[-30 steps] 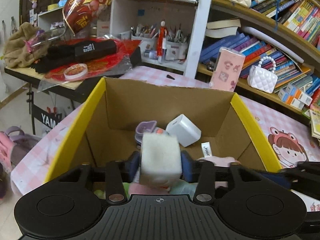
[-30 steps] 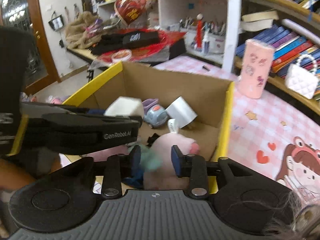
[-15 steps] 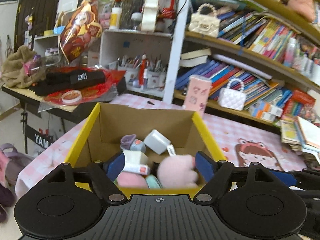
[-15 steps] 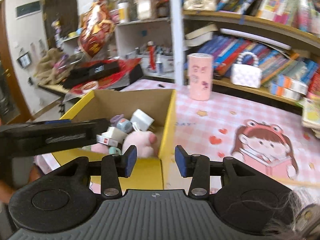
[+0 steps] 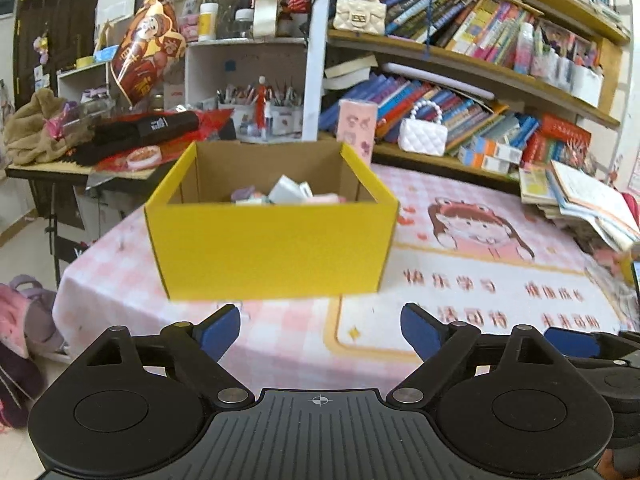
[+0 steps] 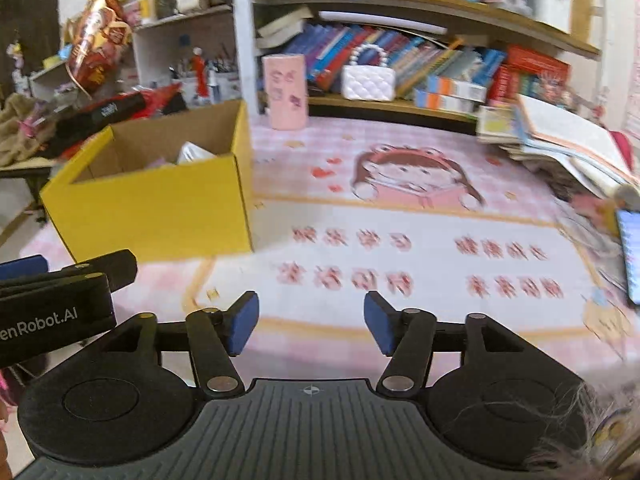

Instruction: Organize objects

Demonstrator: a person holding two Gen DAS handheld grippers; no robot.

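Yellow cardboard box (image 5: 272, 248) sits on the pink checked tablecloth (image 5: 460, 280), small toys heaped inside; both claws hang empty and spread, left gripper (image 5: 320, 332) facing it, right gripper (image 6: 311, 328) just beside. Next, I'd scan for strays before reaching.

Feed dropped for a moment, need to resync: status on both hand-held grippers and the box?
Left hand-held gripper open, empty. Right hand-held gripper open, empty. Yellow cardboard box upright on pink tablecloth, small items inside. Nothing between grippers and box.
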